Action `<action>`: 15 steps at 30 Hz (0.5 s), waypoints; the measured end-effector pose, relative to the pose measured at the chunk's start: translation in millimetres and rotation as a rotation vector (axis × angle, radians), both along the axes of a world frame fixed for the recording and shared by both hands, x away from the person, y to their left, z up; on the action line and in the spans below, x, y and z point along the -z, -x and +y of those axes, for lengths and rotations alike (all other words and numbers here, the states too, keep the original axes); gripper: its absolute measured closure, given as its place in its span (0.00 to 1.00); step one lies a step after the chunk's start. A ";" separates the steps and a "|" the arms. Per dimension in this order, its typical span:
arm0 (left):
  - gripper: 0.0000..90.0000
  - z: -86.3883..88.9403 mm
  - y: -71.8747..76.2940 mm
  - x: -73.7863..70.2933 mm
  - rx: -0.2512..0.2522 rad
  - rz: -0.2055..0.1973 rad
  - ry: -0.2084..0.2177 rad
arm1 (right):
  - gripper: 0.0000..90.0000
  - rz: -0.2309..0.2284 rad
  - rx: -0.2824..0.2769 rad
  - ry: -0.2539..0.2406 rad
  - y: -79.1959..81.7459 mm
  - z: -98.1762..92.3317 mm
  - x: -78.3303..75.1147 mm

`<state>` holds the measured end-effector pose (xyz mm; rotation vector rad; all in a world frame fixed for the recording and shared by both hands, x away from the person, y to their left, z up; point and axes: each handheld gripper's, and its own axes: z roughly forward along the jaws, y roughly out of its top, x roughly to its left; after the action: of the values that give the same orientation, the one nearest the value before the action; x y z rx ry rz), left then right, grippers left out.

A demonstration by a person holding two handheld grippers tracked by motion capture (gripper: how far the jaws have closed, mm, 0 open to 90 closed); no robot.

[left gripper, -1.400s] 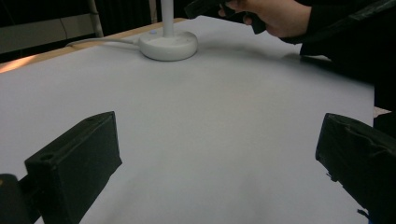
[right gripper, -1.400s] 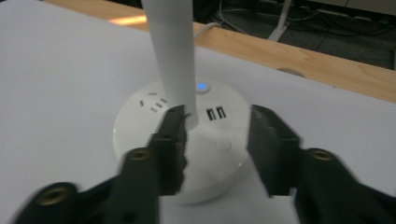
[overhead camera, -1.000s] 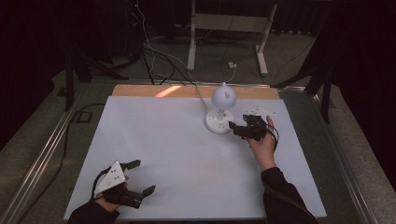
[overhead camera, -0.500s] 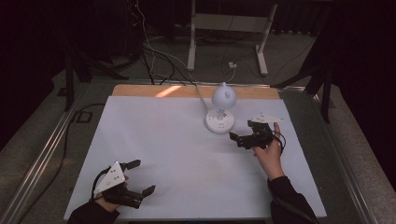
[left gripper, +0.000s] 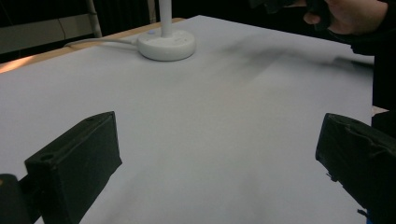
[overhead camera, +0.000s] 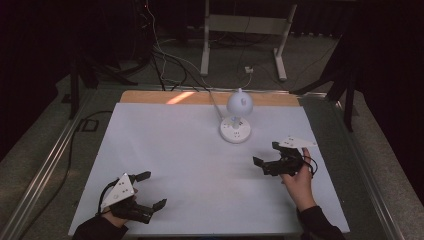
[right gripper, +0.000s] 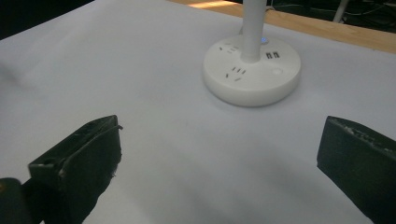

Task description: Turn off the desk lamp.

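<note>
Both grippers' fingers point(right gripper: 74, 158) gape wide, apparently empty (lamp point(right gripper: 252, 74) near).

Count: 1 desk lamp point(overhead camera: 236, 117), white, round base with sockets, at 12 o'clock on the desk point(overhead camera: 165, 150). 2 grippers: left gripper point(overhead camera: 148, 190) at 7 o'clock, right gripper point(overhead camera: 266, 154) at 3 o'clock. 1 white sheet covers the desk.
</note>
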<state>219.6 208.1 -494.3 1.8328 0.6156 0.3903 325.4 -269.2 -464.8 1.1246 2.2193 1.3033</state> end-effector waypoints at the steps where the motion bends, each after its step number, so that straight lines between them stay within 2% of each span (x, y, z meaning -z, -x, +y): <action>1: 0.01 -0.1 0.0 0.2 -0.001 0.001 0.001 | 0.00 -0.002 0.001 0.002 3.6 -1.3 0.1; 4: 0.01 -0.2 0.0 0.2 0.000 0.000 -0.004 | 0.00 -0.004 0.004 0.025 13.5 -4.1 1.5; 9: 0.01 0.1 0.3 0.1 -0.001 0.001 -0.002 | 0.00 0.030 -0.002 0.007 26.7 -11.6 8.5; 15: 0.01 0.1 0.3 -0.1 0.002 0.000 -0.002 | 0.00 0.029 -0.005 0.024 43.9 -19.5 13.8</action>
<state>219.3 208.2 -494.3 1.8350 0.6134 0.3900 281.4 -288.7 -478.5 1.1367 2.2540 1.2662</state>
